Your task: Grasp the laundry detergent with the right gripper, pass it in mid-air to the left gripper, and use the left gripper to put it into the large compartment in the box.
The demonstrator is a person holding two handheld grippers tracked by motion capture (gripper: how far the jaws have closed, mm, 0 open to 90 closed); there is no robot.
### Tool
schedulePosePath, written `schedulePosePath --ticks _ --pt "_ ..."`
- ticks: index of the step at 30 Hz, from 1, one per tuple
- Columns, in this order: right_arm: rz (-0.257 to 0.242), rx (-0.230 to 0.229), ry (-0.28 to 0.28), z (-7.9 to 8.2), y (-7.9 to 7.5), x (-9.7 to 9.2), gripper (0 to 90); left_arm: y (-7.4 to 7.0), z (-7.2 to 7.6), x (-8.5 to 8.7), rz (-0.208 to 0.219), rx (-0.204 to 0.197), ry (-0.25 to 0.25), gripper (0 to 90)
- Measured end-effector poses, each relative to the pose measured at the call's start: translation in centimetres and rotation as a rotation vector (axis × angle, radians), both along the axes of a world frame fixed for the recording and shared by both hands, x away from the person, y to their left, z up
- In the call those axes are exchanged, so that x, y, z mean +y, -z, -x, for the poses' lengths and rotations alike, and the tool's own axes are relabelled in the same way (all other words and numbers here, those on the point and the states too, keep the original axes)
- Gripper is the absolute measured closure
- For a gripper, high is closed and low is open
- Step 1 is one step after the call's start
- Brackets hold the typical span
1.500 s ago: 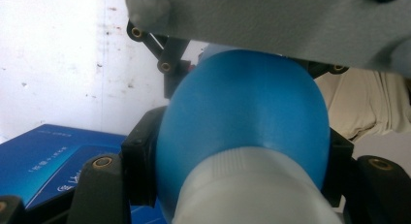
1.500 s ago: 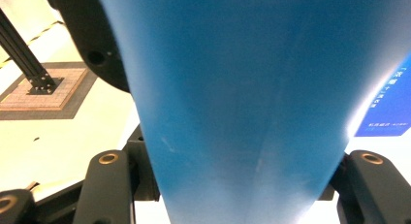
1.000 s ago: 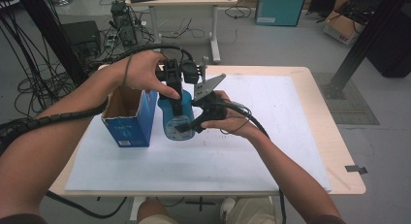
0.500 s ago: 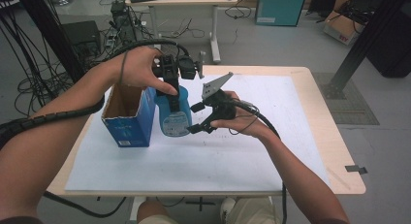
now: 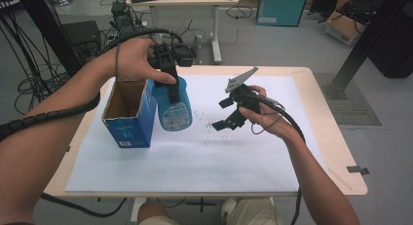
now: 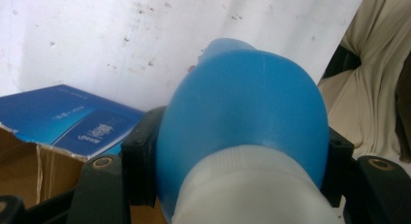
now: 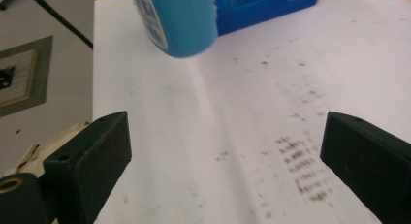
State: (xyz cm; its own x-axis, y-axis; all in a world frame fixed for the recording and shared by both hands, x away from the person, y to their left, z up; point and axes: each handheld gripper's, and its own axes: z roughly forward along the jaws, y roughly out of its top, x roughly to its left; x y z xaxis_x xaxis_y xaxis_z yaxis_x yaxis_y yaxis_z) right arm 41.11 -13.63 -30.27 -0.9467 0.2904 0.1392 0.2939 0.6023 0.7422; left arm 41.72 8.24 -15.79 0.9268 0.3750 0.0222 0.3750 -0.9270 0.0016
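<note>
A rounded blue plastic bottle with a pale label and a white cap end [image 5: 172, 105] hangs just beside the open blue cardboard box [image 5: 127, 113], on the side of the box that faces the middle of the white paper sheet [image 5: 195, 157]. The left gripper [image 5: 168, 71] clamps it from above near its top; in the left gripper view the two black jaws press on either side of the bottle's blue shoulder [image 6: 242, 117], right where the white part begins. The bottle's long axis runs roughly upright, leaning slightly. Its base seems to clear the sheet, though the high view does not make that certain.

The right gripper [image 5: 233, 113] is held well apart from the box, past the bottle, over a patch of the sheet speckled with dark marks. Its jaws stand wide apart with nothing between them, and in the right gripper view the bottle's lower end [image 7: 177, 25] lies ahead and above them. The left hand is clearly the nearer one. Any lowering into the box looks to turn on shifting the bottle sideways over the box's open top.
</note>
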Motion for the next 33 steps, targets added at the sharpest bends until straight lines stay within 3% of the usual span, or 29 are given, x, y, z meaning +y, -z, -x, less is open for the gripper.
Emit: schedulePosePath --ticks 2,3,7,13,16,26,33 --pt "-0.007 -0.02 0.033 -0.1 -0.4 -1.1 4.0 -0.5 0.1 -0.1 -0.009 -0.011 -0.014 36.3" --pt "-0.008 -0.019 0.043 -0.2 -0.6 -1.7 3.9 -0.6 0.3 -0.1 0.009 -0.011 -0.049 36.4" --pt "0.01 -0.035 0.087 -0.4 -1.1 -3.8 3.9 -1.9 0.2 0.1 0.0 -0.025 -0.106 36.3" --pt "0.061 -0.04 0.166 -0.3 -1.7 -6.0 4.5 -4.0 0.1 0.8 -0.017 -0.064 -0.193 36.4" --pt "0.088 -0.017 0.213 -0.2 -1.8 -7.0 4.5 -4.9 0.2 1.3 -0.022 -0.073 -0.247 36.4" --pt "0.151 -0.014 0.245 -0.2 -2.2 -9.2 5.0 -8.2 -0.3 4.3 0.0 -0.061 -0.528 36.4" --pt "0.187 -0.004 0.249 -0.1 -2.6 -9.4 5.1 -10.7 -1.4 7.0 0.027 -0.102 -0.72 36.4"
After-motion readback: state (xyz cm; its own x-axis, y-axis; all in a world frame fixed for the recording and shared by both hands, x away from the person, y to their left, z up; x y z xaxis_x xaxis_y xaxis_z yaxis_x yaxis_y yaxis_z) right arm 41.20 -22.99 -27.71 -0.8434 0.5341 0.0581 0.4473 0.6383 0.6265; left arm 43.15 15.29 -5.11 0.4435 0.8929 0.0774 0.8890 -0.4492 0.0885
